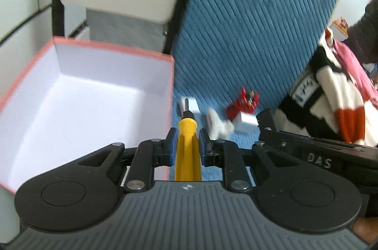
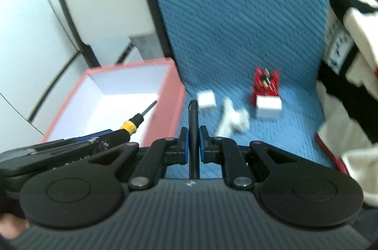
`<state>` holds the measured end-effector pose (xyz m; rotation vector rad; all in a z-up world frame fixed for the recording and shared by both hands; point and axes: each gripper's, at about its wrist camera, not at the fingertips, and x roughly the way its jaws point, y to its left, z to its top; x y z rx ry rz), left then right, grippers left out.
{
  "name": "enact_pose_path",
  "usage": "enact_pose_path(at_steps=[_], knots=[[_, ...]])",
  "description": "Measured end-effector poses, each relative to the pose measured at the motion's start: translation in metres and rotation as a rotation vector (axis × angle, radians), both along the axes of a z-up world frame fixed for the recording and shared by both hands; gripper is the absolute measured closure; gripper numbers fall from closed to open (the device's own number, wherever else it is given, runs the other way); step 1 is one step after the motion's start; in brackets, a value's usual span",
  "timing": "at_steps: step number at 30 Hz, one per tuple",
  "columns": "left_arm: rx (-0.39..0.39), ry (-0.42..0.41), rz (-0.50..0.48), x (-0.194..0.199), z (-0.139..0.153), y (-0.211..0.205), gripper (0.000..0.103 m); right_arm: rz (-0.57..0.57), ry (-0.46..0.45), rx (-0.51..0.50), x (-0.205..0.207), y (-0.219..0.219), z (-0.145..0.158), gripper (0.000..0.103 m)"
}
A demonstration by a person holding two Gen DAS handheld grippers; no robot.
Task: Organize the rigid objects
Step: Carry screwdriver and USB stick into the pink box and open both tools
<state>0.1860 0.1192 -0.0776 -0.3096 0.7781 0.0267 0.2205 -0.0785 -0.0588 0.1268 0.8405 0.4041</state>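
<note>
My left gripper [image 1: 187, 140] is shut on a yellow-handled screwdriver [image 1: 186, 132], whose black tip points forward beside the pink box [image 1: 113, 49]. In the right wrist view the same screwdriver [image 2: 132, 123] shows at the left, over the box's [image 2: 174, 103] open white inside. My right gripper [image 2: 193, 141] is shut on a thin black pen [image 2: 193, 122] that stands upright between the blue pads. On the blue knitted cover [image 2: 236, 14] beyond lie two white blocks [image 2: 206, 100] [image 2: 269, 107], a white plug-like piece [image 2: 232, 120] and a red holder of small bits [image 2: 265, 82].
A striped black, white and red cloth [image 2: 349, 75] is heaped at the right. White cabinet panels with black trim [image 2: 70, 2] stand behind the box. In the left wrist view the right gripper's black body [image 1: 319, 153] reaches in from the right.
</note>
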Motion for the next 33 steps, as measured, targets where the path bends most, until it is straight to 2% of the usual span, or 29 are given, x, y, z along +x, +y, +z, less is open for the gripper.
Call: enact_pose_path(at_steps=[8,13,17,21,27,33], knots=[[0.024,-0.064,0.072,-0.001,0.052,0.063,0.081,0.075,-0.078,0.022,0.007,0.049,0.048,0.09],[0.04,-0.062,0.124,-0.003,0.058,0.107,0.081,0.126,-0.086,0.032,0.007,0.085,0.055,0.09],[0.046,-0.021,0.158,-0.002,0.041,0.136,0.081,0.16,-0.049,0.032,0.009,0.112,0.036,0.09],[0.044,0.053,0.18,0.0,0.008,0.159,0.081,0.188,0.016,-0.002,0.01,0.137,0.003,0.09],[0.041,0.174,0.184,0.003,-0.048,0.179,0.081,0.231,0.127,-0.091,0.015,0.168,-0.056,0.09],[0.026,0.241,0.184,0.002,-0.077,0.187,0.081,0.245,0.181,-0.126,0.014,0.178,-0.092,0.089]])
